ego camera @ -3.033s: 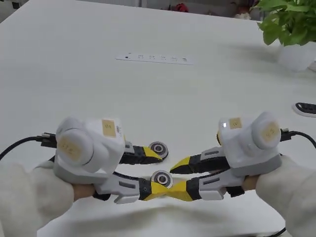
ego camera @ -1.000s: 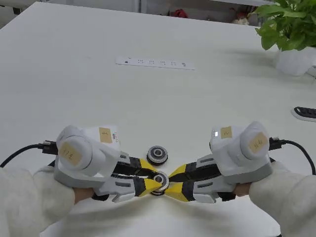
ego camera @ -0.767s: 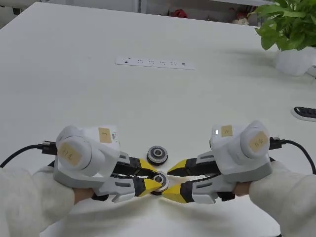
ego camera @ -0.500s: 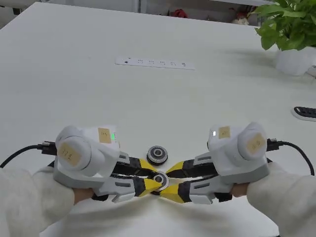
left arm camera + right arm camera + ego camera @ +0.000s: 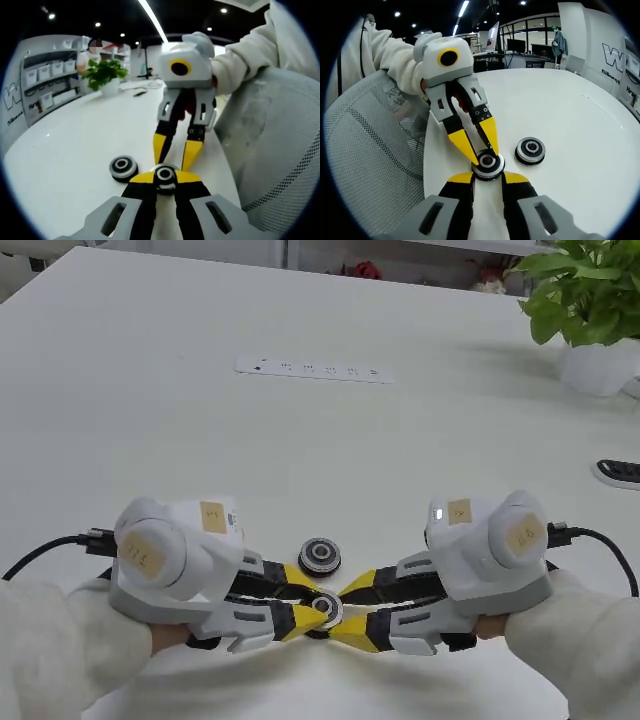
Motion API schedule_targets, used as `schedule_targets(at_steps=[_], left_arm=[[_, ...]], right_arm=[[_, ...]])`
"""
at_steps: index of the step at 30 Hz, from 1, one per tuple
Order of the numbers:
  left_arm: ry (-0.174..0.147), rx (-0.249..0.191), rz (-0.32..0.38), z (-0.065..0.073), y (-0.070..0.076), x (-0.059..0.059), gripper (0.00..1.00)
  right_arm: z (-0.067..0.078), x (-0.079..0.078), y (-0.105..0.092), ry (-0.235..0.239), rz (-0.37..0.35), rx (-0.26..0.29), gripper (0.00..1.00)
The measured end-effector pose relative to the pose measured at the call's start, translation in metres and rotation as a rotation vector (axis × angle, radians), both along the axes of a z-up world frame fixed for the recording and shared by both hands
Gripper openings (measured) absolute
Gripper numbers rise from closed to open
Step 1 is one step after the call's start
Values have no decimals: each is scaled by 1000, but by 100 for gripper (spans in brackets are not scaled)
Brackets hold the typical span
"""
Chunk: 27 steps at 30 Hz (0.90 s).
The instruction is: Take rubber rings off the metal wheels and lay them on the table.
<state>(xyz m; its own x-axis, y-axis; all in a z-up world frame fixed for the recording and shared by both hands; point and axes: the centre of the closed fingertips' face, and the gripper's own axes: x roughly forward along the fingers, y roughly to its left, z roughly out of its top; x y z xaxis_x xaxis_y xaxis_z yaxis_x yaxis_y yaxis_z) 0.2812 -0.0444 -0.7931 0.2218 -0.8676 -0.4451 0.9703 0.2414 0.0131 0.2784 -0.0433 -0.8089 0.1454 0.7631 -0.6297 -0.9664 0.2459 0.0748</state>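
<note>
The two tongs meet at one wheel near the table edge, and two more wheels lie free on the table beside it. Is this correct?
No. Only one spare wheel lies free on the table, not two. The head view shows it just beyond the near wheel, where the left tongs and right tongs meet.

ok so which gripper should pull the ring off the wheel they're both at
Right, probably. The left gripper is clamped on the wheel, steadying it. The right gripper has its jaws either side of the rim, so it seems free to grip and peel the ring.
</note>
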Motion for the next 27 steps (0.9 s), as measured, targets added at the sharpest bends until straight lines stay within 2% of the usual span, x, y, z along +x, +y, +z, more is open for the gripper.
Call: schedule_targets(at_steps=[15, 27], left_arm=[[-1, 0, 0, -1, 0, 0, 13], [6, -3, 9, -1, 1, 0, 13]], right_arm=[[-2, -1, -5, 12, -1, -10, 8], [-2, -1, -5, 14, -4, -13, 7]])
